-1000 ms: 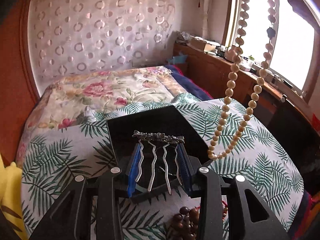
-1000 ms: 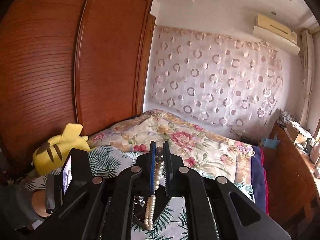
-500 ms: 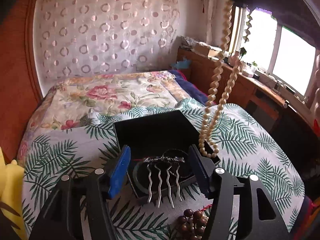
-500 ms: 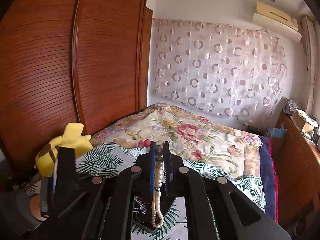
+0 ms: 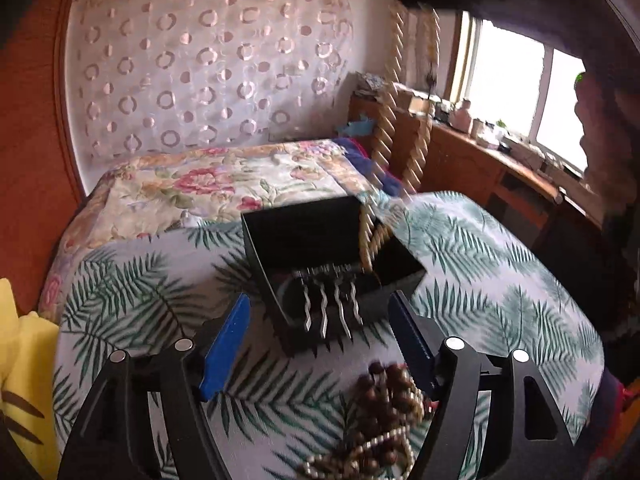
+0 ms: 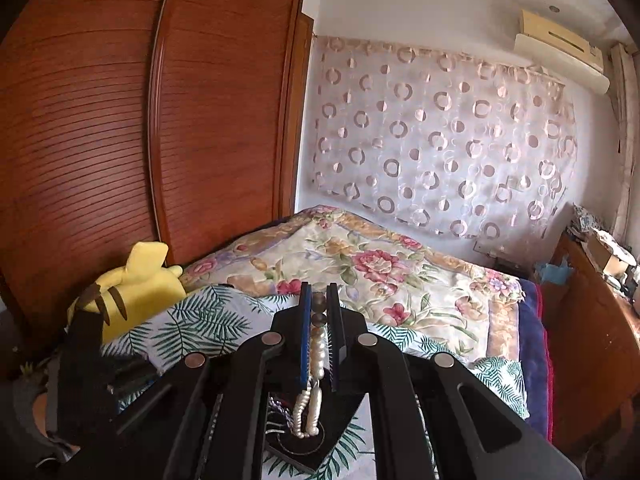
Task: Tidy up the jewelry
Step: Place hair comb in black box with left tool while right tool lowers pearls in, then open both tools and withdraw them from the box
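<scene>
Black is the open box [image 5: 304, 236] on our leafy green bedspread [image 5: 480, 264]. A silver hair comb [image 5: 330, 300] lies in it, its wavy teeth poking over the near edge. Our left gripper [image 5: 320, 344] is opening wide, and nothing sits between its blue pads. Our right gripper [image 6: 319, 336] is pinched tight on a pearl necklace [image 6: 310, 404]. That necklace hangs down in a long loop, and its bottom end dips into the box. More brown and pale beads [image 5: 380, 408] lie heaped on the bedspread by our left gripper.
</scene>
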A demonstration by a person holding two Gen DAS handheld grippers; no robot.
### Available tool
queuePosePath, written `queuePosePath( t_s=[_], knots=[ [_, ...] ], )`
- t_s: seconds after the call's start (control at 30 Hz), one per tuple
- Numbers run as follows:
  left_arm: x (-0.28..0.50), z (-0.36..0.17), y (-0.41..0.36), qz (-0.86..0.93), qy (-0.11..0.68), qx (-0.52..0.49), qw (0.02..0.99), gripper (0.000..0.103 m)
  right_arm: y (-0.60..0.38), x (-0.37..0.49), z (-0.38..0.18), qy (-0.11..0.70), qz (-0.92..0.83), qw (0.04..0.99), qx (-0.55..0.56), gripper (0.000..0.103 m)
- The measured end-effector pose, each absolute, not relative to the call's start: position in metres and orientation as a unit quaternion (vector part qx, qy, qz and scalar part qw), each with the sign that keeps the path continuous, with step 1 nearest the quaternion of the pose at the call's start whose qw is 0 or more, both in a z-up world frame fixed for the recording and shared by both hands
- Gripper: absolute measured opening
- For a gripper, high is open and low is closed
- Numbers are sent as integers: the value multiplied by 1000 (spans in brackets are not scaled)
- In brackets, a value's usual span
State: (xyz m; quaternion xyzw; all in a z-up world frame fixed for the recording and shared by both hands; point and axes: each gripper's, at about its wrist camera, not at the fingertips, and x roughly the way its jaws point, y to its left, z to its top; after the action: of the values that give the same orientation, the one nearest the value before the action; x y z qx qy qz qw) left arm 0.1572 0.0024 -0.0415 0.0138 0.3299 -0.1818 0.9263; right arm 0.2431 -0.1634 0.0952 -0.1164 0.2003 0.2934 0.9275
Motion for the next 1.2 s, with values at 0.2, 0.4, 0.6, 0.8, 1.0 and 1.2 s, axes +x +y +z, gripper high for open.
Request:
queuePosePath(
  t_s=[0.2,0.4,0.6,0.8,1.0,1.2],
  knots=[
    [164,-56,-10,-166,347,55,922,68,-159,243,91,205,291,926,-124,8],
    [177,-60,-9,-150,355,75,919,68,-159,250,70,229,285,922,-129,8],
    [192,-56,-8,-141,354,82,921,68,-162,253,48,248,285,918,-123,8],
    [211,-51,-6,-124,352,81,924,66,-162,257,23,278,294,907,-117,9],
    [209,-45,4,-120,346,58,929,66,-160,260,-4,310,298,896,-109,9],
    [193,-35,13,-120,332,39,935,66,-163,255,-5,313,310,892,-100,29]
  ],
)
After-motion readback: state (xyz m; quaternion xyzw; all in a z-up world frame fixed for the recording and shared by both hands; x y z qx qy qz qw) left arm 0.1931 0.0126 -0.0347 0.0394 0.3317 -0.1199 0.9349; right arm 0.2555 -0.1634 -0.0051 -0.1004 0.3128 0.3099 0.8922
